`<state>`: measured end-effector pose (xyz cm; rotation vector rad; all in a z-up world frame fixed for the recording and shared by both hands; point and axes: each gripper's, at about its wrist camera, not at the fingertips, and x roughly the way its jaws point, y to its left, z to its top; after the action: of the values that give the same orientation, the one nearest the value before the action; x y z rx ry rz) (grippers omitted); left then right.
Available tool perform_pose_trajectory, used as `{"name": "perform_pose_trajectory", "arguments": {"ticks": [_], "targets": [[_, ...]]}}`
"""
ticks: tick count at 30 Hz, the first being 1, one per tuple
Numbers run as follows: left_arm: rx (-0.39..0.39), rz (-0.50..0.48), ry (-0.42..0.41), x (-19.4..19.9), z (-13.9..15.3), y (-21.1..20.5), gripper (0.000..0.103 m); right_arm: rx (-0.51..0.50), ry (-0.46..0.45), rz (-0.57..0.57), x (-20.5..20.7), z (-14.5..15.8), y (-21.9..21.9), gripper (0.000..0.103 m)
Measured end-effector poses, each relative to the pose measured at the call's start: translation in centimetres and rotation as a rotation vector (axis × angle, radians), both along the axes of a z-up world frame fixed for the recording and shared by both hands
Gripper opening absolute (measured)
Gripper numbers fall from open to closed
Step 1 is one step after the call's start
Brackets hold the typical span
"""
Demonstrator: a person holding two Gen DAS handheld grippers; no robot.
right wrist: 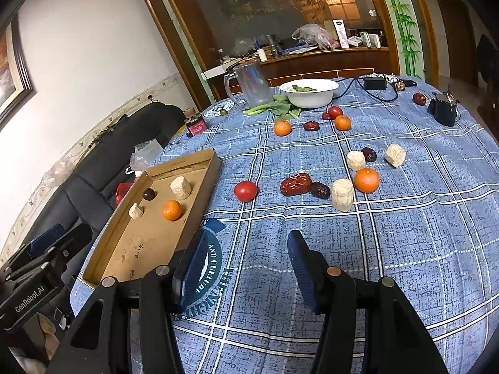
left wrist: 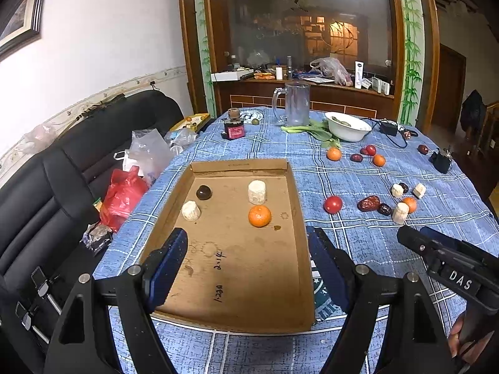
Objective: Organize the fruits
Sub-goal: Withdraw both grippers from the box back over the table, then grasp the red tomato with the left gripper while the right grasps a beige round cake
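A shallow cardboard tray (left wrist: 280, 280) (right wrist: 199, 184) lies on the blue checked tablecloth. In it sit an orange mandarin (left wrist: 259, 215) (right wrist: 171, 210), a dark date (left wrist: 203, 192) (right wrist: 148, 194) and two pale cylinder pieces (left wrist: 256, 192) (left wrist: 191, 210). My left gripper (left wrist: 248, 243) is open and empty above the tray's near half. My right gripper (right wrist: 248, 243) is open and empty over bare cloth right of the tray. Ahead of it lie a red tomato (right wrist: 245, 190) (left wrist: 333, 204), red dates (right wrist: 295, 184), a pale cylinder (right wrist: 342, 194) and a mandarin (right wrist: 367, 180).
Further back lie more mandarins (right wrist: 282, 127), dates and a tomato (right wrist: 335, 112), a white bowl (right wrist: 308, 93), greens, a clear jug (right wrist: 249, 84), a small jar (left wrist: 234, 124), a charger cable and a black object (right wrist: 444, 109). A black sofa with bags (left wrist: 124, 193) stands left.
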<state>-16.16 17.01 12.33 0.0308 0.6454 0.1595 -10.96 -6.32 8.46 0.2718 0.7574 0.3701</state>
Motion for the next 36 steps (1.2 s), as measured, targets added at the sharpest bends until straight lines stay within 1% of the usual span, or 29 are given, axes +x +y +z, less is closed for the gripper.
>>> {"name": "perform_pose_trajectory", "arguments": {"ticks": [2,5,7,8,10,12,13,16,18,22,27,32,36], "targets": [[-0.011,-0.008,-0.004,-0.2,0.0,0.0,0.079,-0.019,0.01,0.021,0.3,0.1,-0.4,0.057],[-0.035,-0.001,-0.02,-0.7,-0.5,0.0,0.079,-0.138,0.027,0.068,1.4,0.9,-1.1,0.057],[-0.058,-0.001,-0.001,-0.6,-1.2,0.0,0.079,-0.202,0.011,0.064,1.9,1.8,-2.3,0.057],[-0.069,-0.002,0.008,-0.4,-1.5,0.0,0.079,-0.214,0.003,0.054,2.0,2.2,-3.1,0.057],[-0.085,-0.012,0.029,0.3,-1.9,-0.1,0.079,-0.204,-0.02,0.018,1.8,2.6,-5.0,0.057],[-0.079,-0.018,0.031,0.7,-2.0,-0.4,0.079,-0.174,-0.03,-0.028,1.2,2.3,-6.8,0.062],[-0.073,-0.025,0.033,1.0,-2.0,-0.6,0.079,-0.154,-0.031,-0.051,0.8,1.8,-7.8,0.062],[-0.074,-0.062,0.047,1.7,-2.2,-1.6,0.079,-0.126,-0.014,-0.087,0.4,0.5,-9.4,0.062],[-0.075,-0.093,0.056,2.3,-2.3,-2.4,0.079,-0.121,0.005,-0.086,0.7,0.1,-9.9,0.062],[-0.067,-0.151,0.077,3.8,-2.5,-4.1,0.079,-0.148,0.001,-0.066,2.0,0.5,-9.9,0.062],[-0.049,-0.184,0.09,6.1,-2.9,-5.2,0.079,-0.128,0.007,-0.039,4.0,0.3,-9.2,0.062],[-0.05,-0.198,0.116,8.9,-3.7,-5.6,0.079,-0.122,0.067,0.019,6.2,-1.6,-7.5,0.062],[-0.048,-0.203,0.165,11.7,-4.9,-5.9,0.079,-0.123,0.108,0.032,7.7,-3.1,-6.9,0.062]]}}
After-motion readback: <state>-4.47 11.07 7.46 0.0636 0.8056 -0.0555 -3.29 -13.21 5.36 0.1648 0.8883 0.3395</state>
